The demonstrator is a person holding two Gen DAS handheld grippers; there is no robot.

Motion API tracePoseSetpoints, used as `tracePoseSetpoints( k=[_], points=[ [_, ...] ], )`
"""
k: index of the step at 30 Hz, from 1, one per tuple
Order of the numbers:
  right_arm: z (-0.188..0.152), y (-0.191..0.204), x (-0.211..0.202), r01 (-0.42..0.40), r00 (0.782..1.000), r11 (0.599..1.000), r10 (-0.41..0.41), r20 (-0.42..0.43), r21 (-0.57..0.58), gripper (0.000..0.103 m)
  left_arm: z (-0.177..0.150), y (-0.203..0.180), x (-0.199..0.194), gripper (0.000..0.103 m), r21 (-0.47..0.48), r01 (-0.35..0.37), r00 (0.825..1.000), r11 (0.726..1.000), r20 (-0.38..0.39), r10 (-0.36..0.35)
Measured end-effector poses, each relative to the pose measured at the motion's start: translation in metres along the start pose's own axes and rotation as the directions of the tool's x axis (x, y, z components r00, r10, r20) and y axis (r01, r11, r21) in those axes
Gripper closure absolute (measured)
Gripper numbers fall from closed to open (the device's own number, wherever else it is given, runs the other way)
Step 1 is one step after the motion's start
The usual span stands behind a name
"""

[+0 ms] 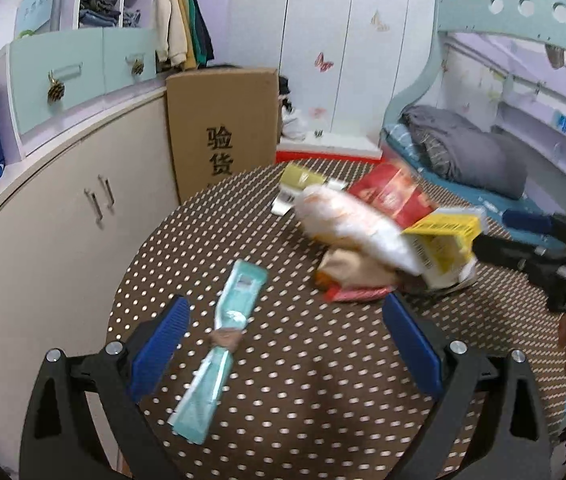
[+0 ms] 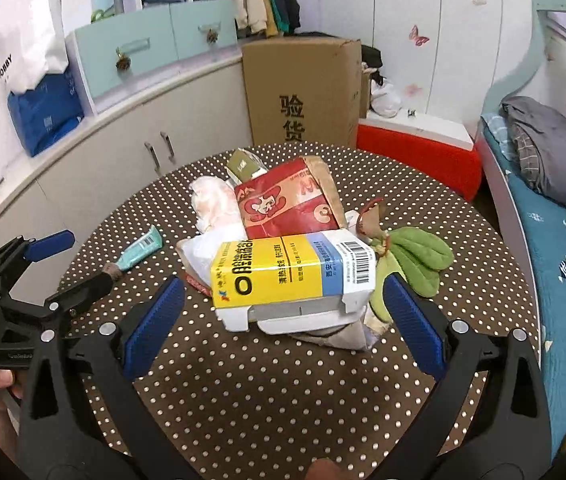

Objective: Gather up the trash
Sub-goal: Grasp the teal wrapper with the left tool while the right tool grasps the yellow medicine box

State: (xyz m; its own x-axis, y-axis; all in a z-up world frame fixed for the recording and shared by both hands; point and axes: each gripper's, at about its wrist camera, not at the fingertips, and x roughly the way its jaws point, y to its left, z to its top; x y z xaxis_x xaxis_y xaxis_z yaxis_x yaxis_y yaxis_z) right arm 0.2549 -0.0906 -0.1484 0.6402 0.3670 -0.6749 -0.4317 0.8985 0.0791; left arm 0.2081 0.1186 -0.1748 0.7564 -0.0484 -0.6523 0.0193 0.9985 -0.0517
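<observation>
A pile of trash sits on the round brown dotted table (image 2: 283,392): a yellow and blue medicine box (image 2: 291,272), a red paper bag (image 2: 287,204), a white plastic bag (image 2: 213,200), an olive box (image 2: 245,166) and a green leaf-shaped cloth (image 2: 415,258). A teal tube (image 1: 219,340) lies apart on the left, between my left gripper's fingers. My left gripper (image 1: 285,344) is open and empty above the tube. My right gripper (image 2: 283,320) is open and empty, just in front of the medicine box. The pile shows blurred in the left wrist view (image 1: 363,232).
A tall cardboard box (image 2: 303,92) stands behind the table. A beige cabinet (image 2: 123,152) with teal drawers runs along the left. A red and white box (image 2: 419,144) and a bed (image 2: 555,208) with a grey blanket are on the right.
</observation>
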Motion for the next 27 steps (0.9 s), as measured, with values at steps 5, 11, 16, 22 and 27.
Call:
tracePoseSetpoints(
  k=[5,11,16,22,27],
  points=[
    [0.005,-0.003,0.022,-0.009,0.999,1.0,0.009,-0.04,-0.002,0.006,-0.006,0.01,0.024,0.008,0.003,-0.028,0.996,1.0,-0.083,0.028],
    [0.008,-0.013,0.03,-0.038,0.999,0.999,0.039,-0.033,0.031,0.007,-0.01,0.022,0.047,0.039,-0.016,-0.011,0.986,1.0,-0.169,0.008],
    [0.003,-0.014,0.027,-0.046,0.999,0.999,0.046,-0.029,-0.001,0.007,-0.011,0.018,0.052,0.068,-0.008,-0.004,0.983,1.0,-0.183,0.002],
    [-0.003,-0.021,0.02,-0.076,0.996,0.997,0.076,-0.039,-0.012,0.008,-0.013,0.01,0.049,0.071,0.003,-0.009,0.983,1.0,-0.185,0.01],
    [-0.001,-0.026,0.029,-0.068,0.996,0.996,0.065,-0.065,-0.054,0.006,-0.012,0.001,0.045,0.046,0.024,-0.029,0.985,0.999,-0.167,0.032]
  ],
)
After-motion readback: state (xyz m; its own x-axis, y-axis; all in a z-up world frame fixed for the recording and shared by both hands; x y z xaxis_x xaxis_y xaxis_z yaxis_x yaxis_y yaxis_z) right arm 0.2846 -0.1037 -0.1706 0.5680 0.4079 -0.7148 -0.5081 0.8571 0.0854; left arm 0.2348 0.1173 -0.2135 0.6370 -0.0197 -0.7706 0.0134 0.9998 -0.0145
